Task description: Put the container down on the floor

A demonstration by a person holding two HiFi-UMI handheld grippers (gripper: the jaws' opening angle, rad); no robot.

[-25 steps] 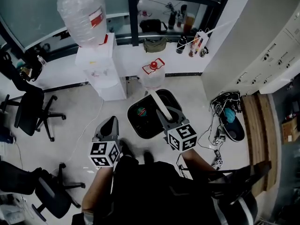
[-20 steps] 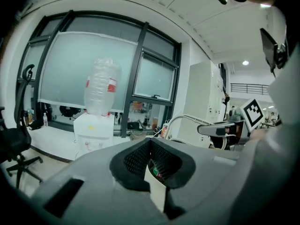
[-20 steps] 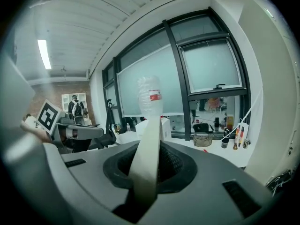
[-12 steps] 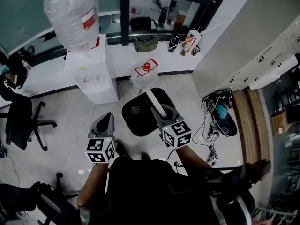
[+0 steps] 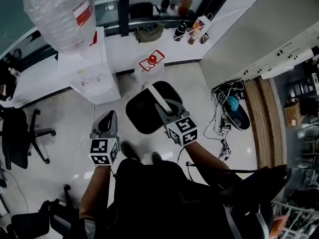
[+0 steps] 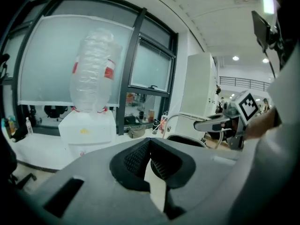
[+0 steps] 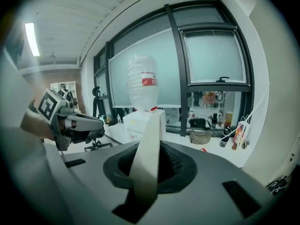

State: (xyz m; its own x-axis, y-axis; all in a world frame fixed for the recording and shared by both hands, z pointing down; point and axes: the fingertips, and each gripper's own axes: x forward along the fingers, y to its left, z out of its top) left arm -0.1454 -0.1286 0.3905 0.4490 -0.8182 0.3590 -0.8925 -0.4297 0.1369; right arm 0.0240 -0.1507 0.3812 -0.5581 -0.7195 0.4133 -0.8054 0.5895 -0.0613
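Your right gripper (image 5: 167, 112) clamps the white handle (image 5: 156, 98) of the black container (image 5: 139, 114). Left gripper (image 5: 109, 118) closed, empty. Pale floor (image 5: 60, 116) beneath; water dispenser (image 5: 88, 78) by the window (image 5: 12, 14); office chair (image 5: 16, 139) left.

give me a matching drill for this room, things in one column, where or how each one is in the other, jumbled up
Things
1. black container
2. large water bottle
3. red-capped jug
4. left gripper

Places or states
a. upended on top of the white dispenser
b. jaws shut, nothing between them
c. its white handle clamped in the right gripper
d. standing on the floor, beyond the container

Pairs: 1-c, 2-a, 3-d, 4-b
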